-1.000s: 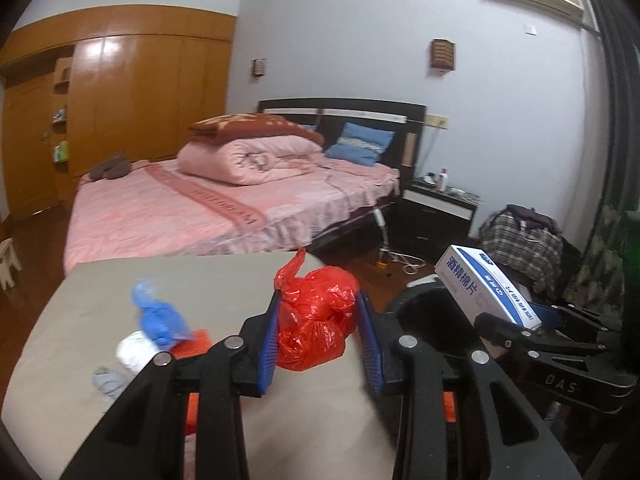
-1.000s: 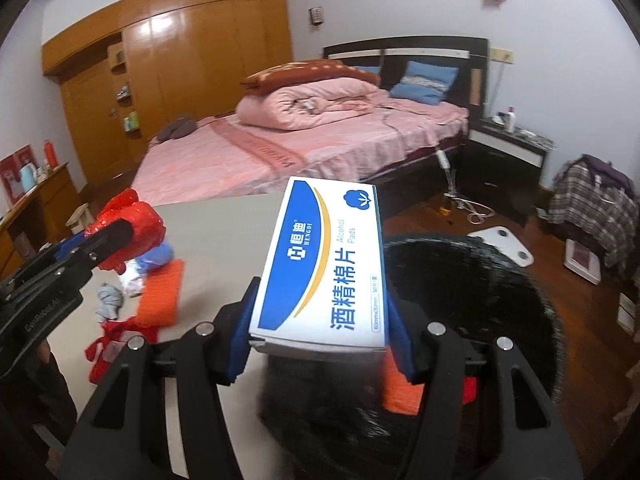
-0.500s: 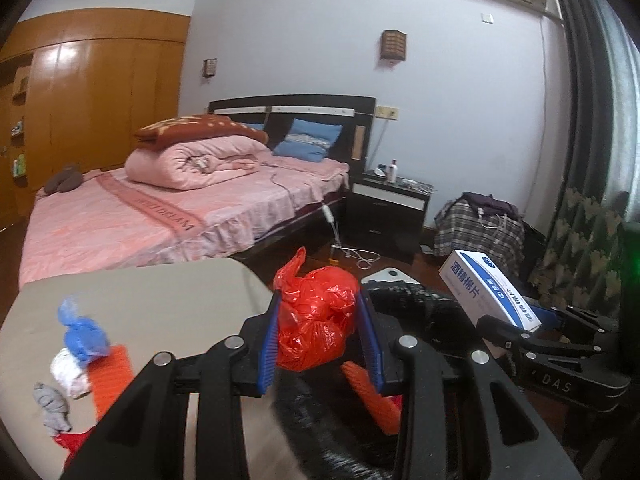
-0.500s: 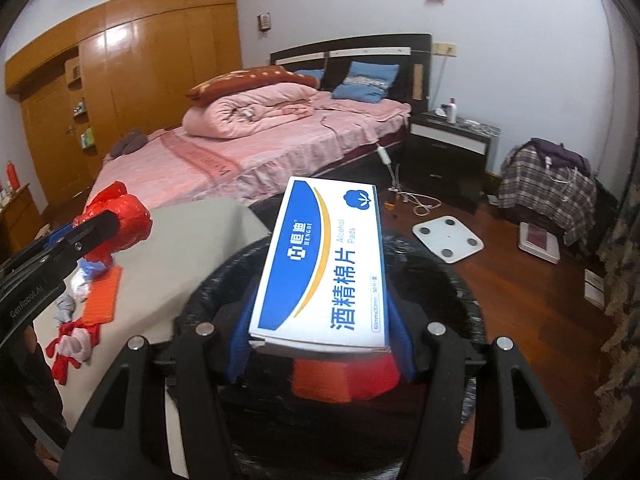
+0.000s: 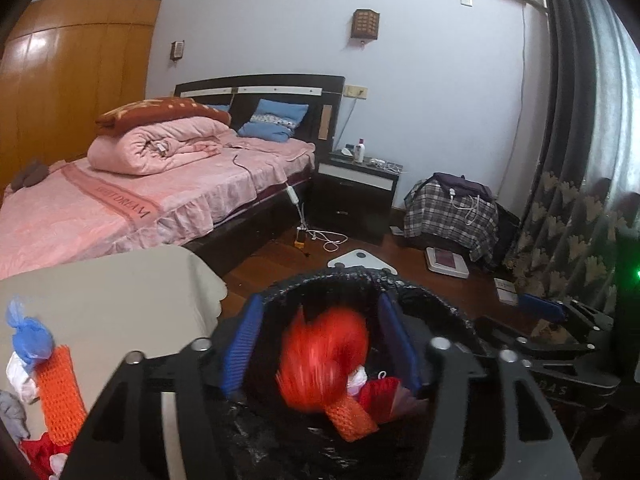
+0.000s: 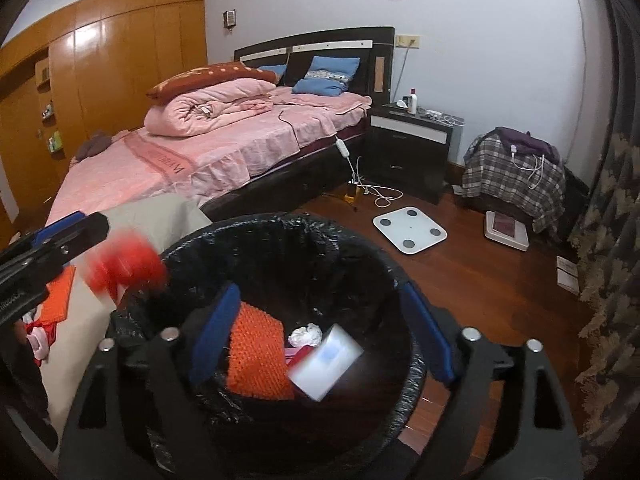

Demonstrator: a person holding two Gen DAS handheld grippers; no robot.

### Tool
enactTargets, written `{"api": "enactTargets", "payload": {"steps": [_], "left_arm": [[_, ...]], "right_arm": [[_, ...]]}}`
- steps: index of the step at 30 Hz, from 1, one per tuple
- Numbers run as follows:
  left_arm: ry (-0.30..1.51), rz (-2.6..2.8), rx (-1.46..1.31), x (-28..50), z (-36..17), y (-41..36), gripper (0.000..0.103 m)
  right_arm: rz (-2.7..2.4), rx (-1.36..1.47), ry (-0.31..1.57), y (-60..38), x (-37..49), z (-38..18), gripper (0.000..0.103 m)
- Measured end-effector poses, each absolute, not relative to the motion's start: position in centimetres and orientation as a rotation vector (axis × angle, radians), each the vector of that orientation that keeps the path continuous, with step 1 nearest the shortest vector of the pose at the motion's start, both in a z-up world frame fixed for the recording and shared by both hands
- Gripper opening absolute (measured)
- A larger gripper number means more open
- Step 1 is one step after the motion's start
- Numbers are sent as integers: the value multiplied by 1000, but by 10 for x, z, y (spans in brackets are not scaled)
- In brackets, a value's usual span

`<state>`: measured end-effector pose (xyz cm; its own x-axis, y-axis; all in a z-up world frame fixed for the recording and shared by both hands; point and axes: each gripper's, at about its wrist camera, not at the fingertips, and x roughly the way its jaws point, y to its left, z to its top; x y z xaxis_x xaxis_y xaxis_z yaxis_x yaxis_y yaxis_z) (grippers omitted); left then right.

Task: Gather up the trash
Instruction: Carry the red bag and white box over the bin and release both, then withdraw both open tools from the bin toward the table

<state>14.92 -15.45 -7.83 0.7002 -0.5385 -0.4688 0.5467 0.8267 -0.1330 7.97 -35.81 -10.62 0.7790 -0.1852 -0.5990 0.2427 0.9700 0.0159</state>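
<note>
A black-lined trash bin (image 6: 280, 224) stands beside the beige table (image 5: 100, 280). My left gripper (image 5: 320, 344) is open above the bin, and a red plastic bag (image 5: 324, 360) falls blurred between its fingers; the bag also shows in the right wrist view (image 6: 128, 268). My right gripper (image 6: 320, 332) is open over the bin, and the white and blue box (image 6: 326, 362) drops blurred into it. An orange mesh pad (image 6: 258, 360) and a white paper wad (image 6: 306, 334) lie inside the bin.
On the table lie a blue bag (image 5: 30, 340), an orange mesh pad (image 5: 60, 396), white, grey and red scraps. A pink bed (image 6: 220, 148), a nightstand (image 6: 412, 148), a white scale (image 6: 410, 230) and a plaid-covered pile (image 6: 516, 176) stand beyond on the wooden floor.
Both grippers moved over the bin and opened. The red bag left the left gripper and the box left the right gripper; both are falling.
</note>
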Motion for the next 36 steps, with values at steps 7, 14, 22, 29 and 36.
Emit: {"api": "enactTargets", "payload": {"steps": [7,14,22,29,36], "left_arm": [[497,-491,14,150,-75,-115,89],[487,-343,21,139,-73,-52,97],[497,-163,27,123,-83,28,97],[520,-39,-1,119,-95,84,97],[546,58,-33,125,-112,129,96]], "right_arm": [[-218,130,615,-353,76,-102,97],[-141,127,611,-318,85,-96,97],[-8,103,618,-252,105,-97,97],[117,45,610,-189,123,-94,97],[200,9,612,-140,141,-99,97]]}}
